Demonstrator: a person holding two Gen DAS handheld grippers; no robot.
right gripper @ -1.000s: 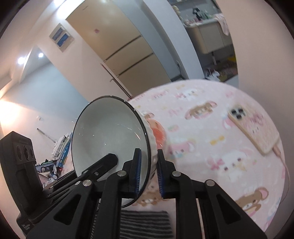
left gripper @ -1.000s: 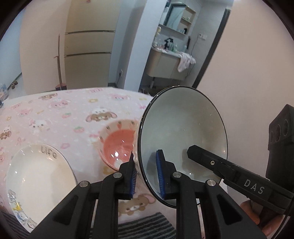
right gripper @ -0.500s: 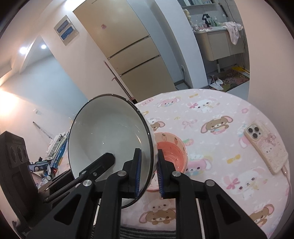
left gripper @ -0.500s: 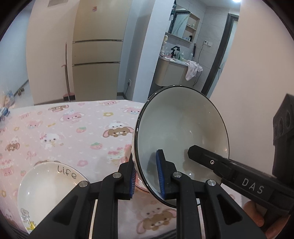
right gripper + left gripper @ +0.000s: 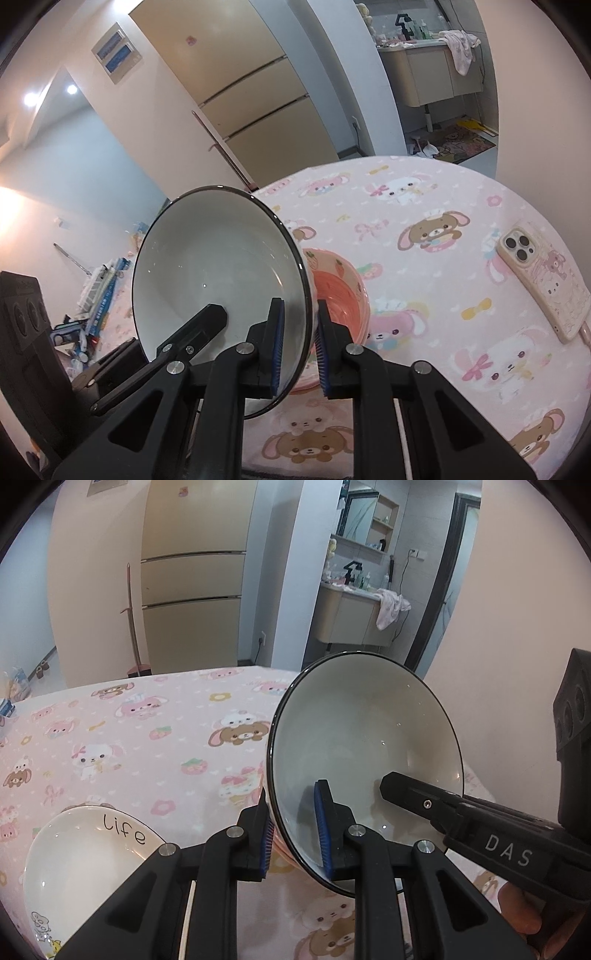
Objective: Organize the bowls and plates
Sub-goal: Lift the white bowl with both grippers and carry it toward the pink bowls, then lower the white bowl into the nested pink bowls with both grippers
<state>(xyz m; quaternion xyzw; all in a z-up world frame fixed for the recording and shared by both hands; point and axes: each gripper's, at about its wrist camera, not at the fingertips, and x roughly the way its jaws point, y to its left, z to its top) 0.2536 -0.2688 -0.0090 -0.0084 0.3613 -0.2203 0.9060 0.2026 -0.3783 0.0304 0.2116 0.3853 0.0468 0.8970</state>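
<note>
Both grippers clamp one white bowl (image 5: 364, 753) by its rim: left gripper (image 5: 295, 840) on one side, right gripper (image 5: 298, 345) opposite. It hangs tilted and empty above the pink bowl (image 5: 341, 291), mid-table (image 5: 443, 280). The "Life" plate (image 5: 85, 864), empty, sits near the table's front edge.

Left gripper (image 5: 295, 829): jaws closed on the near-left rim of a tilted bowl (image 5: 364, 746), one pad outside the wall, one inside. Right gripper (image 5: 300, 345): jaws closed on the opposite rim in the same manner. Both grippers angle downward. Part of a hand (image 5: 524, 915) is visible beneath the right gripper body.
</note>
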